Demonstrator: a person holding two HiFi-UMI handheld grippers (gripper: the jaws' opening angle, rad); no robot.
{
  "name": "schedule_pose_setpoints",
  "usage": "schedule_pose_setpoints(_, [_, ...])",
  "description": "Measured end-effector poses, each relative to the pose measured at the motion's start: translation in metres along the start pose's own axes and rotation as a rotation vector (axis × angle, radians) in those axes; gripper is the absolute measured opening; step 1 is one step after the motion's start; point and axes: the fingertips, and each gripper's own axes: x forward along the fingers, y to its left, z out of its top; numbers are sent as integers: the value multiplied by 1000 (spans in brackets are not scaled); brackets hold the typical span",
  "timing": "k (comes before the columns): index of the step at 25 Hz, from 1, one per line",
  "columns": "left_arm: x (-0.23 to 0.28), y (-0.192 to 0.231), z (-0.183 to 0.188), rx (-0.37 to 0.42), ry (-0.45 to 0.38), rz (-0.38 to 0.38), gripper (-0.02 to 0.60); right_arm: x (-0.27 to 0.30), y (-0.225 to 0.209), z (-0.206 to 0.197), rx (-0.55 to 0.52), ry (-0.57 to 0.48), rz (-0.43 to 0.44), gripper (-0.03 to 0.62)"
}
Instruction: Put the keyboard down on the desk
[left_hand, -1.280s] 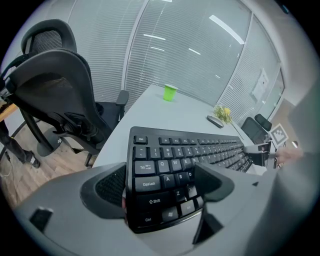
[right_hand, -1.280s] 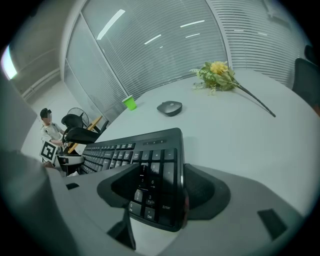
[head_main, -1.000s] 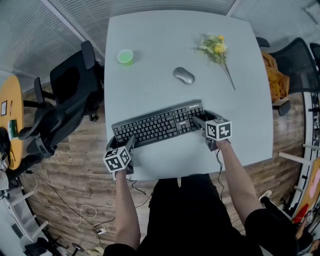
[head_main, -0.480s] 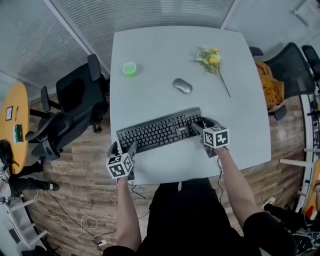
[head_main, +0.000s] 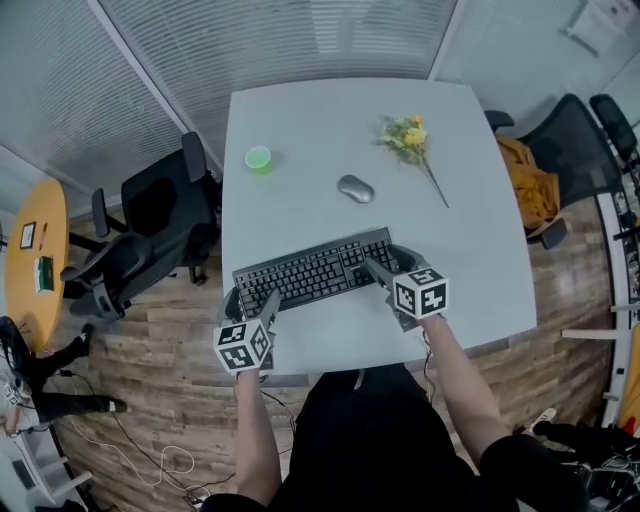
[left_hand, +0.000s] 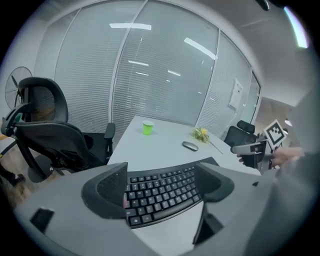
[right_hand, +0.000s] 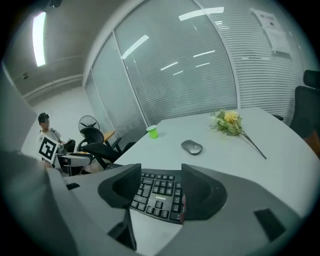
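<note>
Keyboard: we see the black keyboard (head_main: 312, 270) slantwise over the near part of the grey desk (head_main: 330, 110), close to its front edge. We cannot tell if it rests fully on the top.
Left gripper: the left gripper (head_main: 251, 298) is clamped across the keyboard's left end. Its jaws are wide, with the pads (left_hand: 112, 187) meeting the keyboard's edges.
Right gripper: the right gripper (head_main: 385, 260) grips the keyboard's right end, keys showing between its jaws.
Mouse: we mark the grey mouse (head_main: 355, 188) just behind the keyboard, apart from it.
Cup: the green cup (head_main: 258, 158) stands upright near the desk's left edge.
Flowers: the yellow flowers (head_main: 405, 135) lie flat at the far right.
Chair: the black office chair (head_main: 150, 220) is beside the desk's left side.
</note>
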Motion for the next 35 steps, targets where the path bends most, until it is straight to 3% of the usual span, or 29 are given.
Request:
schedule_pose_setpoints(10, [-73,-75,51,57,-205,-16,410,-69,52,38,-86,-167,94,230])
schedule_pose_setpoints(24, [-182,-207,32,108,-365,-55,379,-216,112,24,-180,-329,226,198])
schedule_pose_setpoints(31, [-226,-241,3,79,-408,-36,277,-271,131,12,-222,-372,257,175])
schedule_pose_setpoints(35, [-249,-257,6,99,-447,-25,230,-293,141,10,-225,-402,288,158])
